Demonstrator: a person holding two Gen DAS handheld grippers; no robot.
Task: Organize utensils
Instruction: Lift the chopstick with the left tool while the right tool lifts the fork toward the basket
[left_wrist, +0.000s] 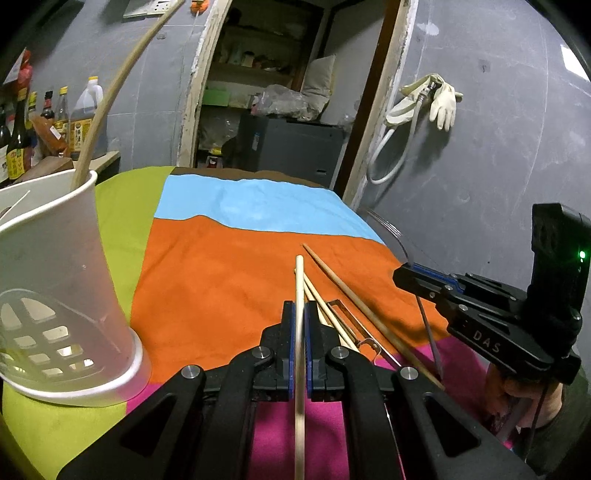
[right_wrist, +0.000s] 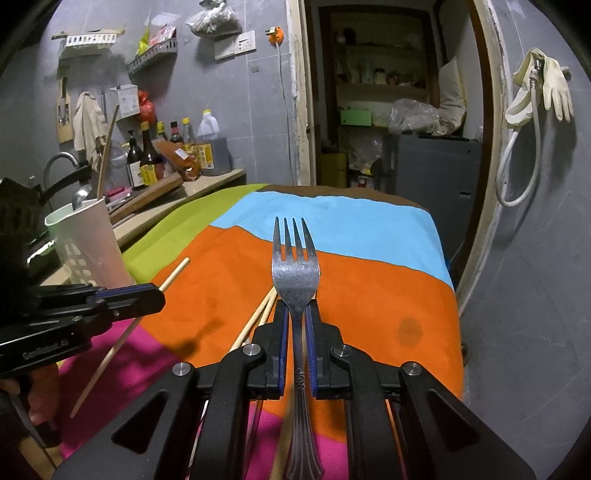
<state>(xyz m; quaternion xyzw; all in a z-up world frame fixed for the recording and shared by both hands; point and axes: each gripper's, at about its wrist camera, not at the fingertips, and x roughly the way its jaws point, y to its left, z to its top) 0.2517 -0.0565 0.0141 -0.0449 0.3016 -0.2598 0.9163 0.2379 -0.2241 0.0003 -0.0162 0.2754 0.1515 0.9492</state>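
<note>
Two hand-held grippers work over a table covered by a cloth (left_wrist: 221, 280) of orange, blue, green and pink patches. In the left wrist view, the left gripper (left_wrist: 300, 317) sits at the bottom centre with its jaws clamped on a pale chopstick (left_wrist: 299, 288), which runs straight up the frame between the blue pads and pokes out past the tips. Just right of it, loose chopsticks (left_wrist: 332, 314) lie on the orange patch, one darker stick angled toward the upper left. A white plastic utensil cup (left_wrist: 62, 280) fills the left edge of that frame, standing upright on the green patch with a long bamboo stick already leaning out of it. In the right wrist view, the right gripper (right_wrist: 296, 332) at the bottom centre is closed on the neck of a metal fork (right_wrist: 295, 273), tines pointing up the frame and the patterned handle trailing back toward the camera; the cup appears at the middle left, well apart from the fork. Both utensils seem lifted and ready for the cup. To do this well, each should probably be tipped upright above the rim, lowered inside clear of the leaning stick, and released one at a time so the light cup does not topple.
</note>
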